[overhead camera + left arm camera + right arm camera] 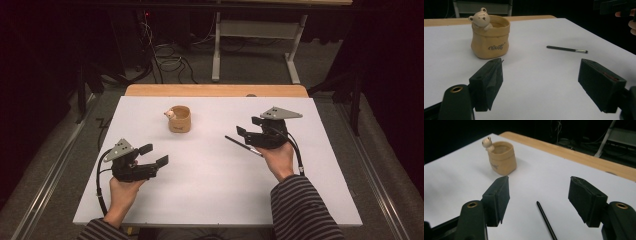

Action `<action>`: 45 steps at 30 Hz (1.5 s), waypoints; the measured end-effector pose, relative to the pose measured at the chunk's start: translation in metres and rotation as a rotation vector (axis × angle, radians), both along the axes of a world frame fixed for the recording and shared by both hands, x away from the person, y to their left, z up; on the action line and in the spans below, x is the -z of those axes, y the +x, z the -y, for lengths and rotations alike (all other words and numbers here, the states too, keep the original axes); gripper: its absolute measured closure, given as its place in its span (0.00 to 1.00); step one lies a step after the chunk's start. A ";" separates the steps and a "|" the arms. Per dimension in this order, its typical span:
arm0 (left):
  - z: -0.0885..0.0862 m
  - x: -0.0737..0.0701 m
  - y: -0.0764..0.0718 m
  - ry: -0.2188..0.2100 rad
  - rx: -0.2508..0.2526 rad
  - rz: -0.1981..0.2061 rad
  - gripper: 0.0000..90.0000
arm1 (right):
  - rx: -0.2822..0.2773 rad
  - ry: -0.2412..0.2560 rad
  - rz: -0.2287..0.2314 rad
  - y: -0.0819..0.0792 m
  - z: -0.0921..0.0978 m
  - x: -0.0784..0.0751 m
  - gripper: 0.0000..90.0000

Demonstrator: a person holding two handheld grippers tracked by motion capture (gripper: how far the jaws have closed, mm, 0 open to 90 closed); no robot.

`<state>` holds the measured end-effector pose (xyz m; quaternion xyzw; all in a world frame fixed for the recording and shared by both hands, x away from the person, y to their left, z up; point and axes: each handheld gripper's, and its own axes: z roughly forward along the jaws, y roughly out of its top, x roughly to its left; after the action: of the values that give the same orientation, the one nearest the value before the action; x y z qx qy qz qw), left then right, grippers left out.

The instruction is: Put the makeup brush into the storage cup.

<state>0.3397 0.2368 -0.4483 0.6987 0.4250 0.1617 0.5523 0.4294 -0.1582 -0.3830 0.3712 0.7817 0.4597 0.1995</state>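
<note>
Between the right gripper's point(539, 195) wide-parted, empty jaws, just below, lies the black pen point(546, 220) on the white table point(210, 190). Beyond stands the bear pot point(501, 160). Left gripper point(539, 82) hovers released. Likely next: lower and pinch the pen.

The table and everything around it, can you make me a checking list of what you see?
Surface: white table top, bare wood strip along its far edge.
Things: tan bear pot, upright, far left of middle; black pen lying flat near the right gripper.
Clutter: nothing seen.
Grippers: left gripper open, holding nothing; right gripper open, above the pen.
Cables: one black cable trails from each gripper; more wires on the floor behind.
Surroundings: dark room, grey floor, white desk frame beyond.
</note>
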 end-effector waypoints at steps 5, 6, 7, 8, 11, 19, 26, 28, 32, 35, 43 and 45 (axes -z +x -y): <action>0.000 0.000 0.000 0.001 -0.002 0.000 0.23 | -0.005 -0.051 -0.051 0.009 -0.007 0.002 0.38; 0.000 0.000 0.000 0.003 -0.001 -0.001 0.23 | -0.005 -0.056 -0.069 0.012 -0.009 0.002 0.38; 0.000 0.000 0.000 0.003 -0.001 -0.001 0.23 | -0.005 -0.056 -0.069 0.012 -0.009 0.002 0.38; 0.000 0.000 0.000 0.004 -0.001 -0.001 0.23 | -0.007 -0.059 -0.074 0.013 -0.010 0.002 0.38; 0.000 0.000 0.000 0.003 -0.001 0.000 0.23 | -0.017 -0.071 -0.115 0.016 -0.012 0.001 0.38; 0.000 0.000 0.000 0.005 -0.001 -0.002 0.23 | -0.019 -0.124 -0.167 0.022 -0.016 0.000 0.40; 0.001 0.000 0.000 0.006 0.000 -0.004 0.23 | -0.034 -0.200 -0.195 0.026 -0.020 0.000 0.42; 0.001 0.000 0.000 0.012 0.000 -0.003 0.23 | -0.039 -0.223 -0.214 0.028 -0.020 0.001 0.43; 0.001 0.000 0.001 0.008 -0.003 -0.006 0.23 | -0.048 -0.258 -0.245 0.034 -0.021 -0.002 0.47; 0.001 0.000 0.000 0.011 -0.003 -0.006 0.24 | -0.055 -0.289 -0.273 0.037 -0.025 -0.005 0.49; 0.001 0.000 0.000 0.014 0.002 -0.010 0.24 | -0.091 -0.353 -0.310 0.040 -0.033 -0.007 0.54; 0.002 0.001 0.001 0.016 0.005 -0.014 0.24 | -0.098 -0.372 -0.325 0.041 -0.035 -0.008 0.55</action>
<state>0.3408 0.2353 -0.4489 0.7051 0.4260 0.1589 0.5441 0.4702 -0.1232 -0.3754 0.3588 0.8917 0.2513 0.1137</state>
